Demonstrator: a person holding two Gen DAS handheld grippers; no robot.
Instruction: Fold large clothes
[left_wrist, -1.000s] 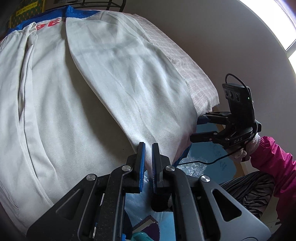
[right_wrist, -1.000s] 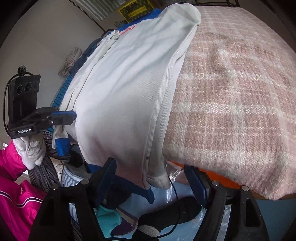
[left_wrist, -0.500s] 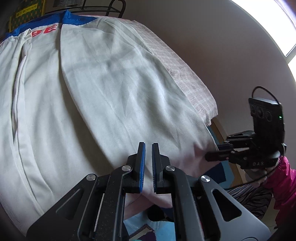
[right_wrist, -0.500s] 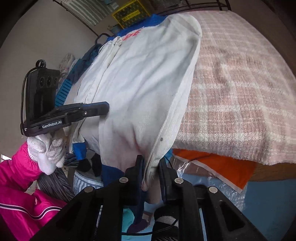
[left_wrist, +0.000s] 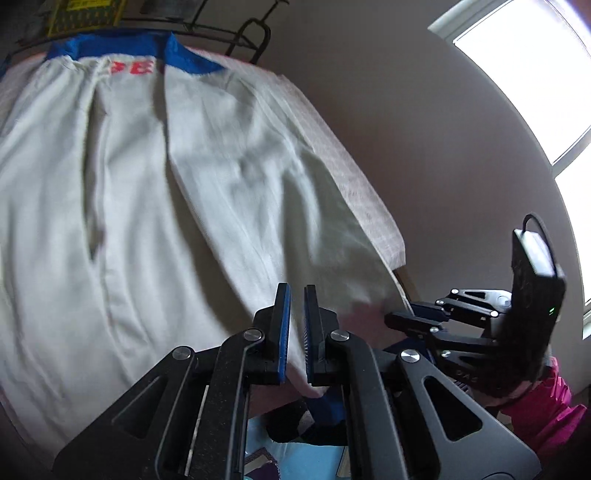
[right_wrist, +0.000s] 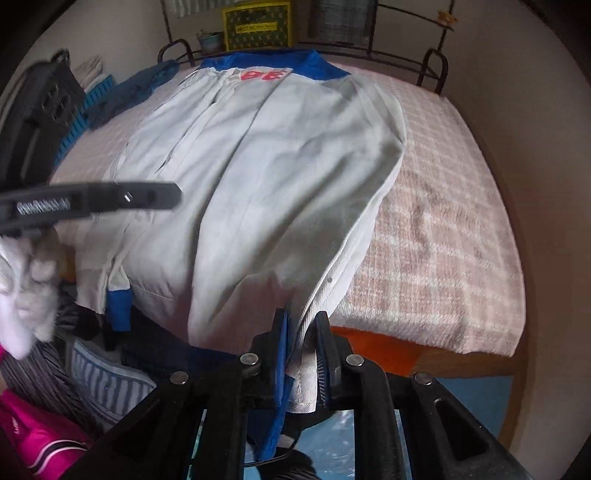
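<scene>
The right tongs (right_wrist: 301, 354) are gripping the white garment's (right_wrist: 266, 177) hem edge, the cloth pinched between their pads. The left tongs (left_wrist: 294, 332) are clenched nearly shut, a fold of hem apparently caught between them, though blur leaves that uncertain. Beyond both tongs, the garment is lying spread lengthwise on the bed (right_wrist: 450, 221), its blue collar (right_wrist: 317, 68) at the far end. A lengthwise fold seems done; the hem-to-collar fold appears only to be starting, and the rest remains.
</scene>
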